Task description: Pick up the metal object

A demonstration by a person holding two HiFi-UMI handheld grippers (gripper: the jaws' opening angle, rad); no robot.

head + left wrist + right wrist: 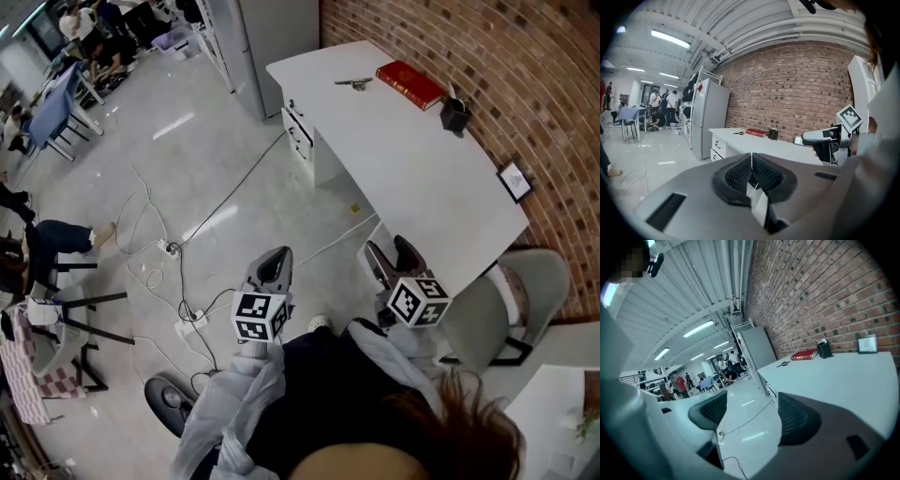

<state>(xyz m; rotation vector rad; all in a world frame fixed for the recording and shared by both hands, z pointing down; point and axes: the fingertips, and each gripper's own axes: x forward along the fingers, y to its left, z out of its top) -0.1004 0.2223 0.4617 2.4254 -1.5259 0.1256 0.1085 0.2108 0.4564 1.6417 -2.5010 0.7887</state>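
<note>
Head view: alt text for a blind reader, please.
From above, a person holds two empty grippers, left gripper shut, right gripper open, short of a white table by a brick wall. The metal object lies at its far end beside a red book.

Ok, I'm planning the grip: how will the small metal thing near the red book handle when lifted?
The metal thing lies low and flat on the white table, so probably hard to get under. Bare metal, likely stiff and slippery. Flat, so unlikely to roll.
</note>
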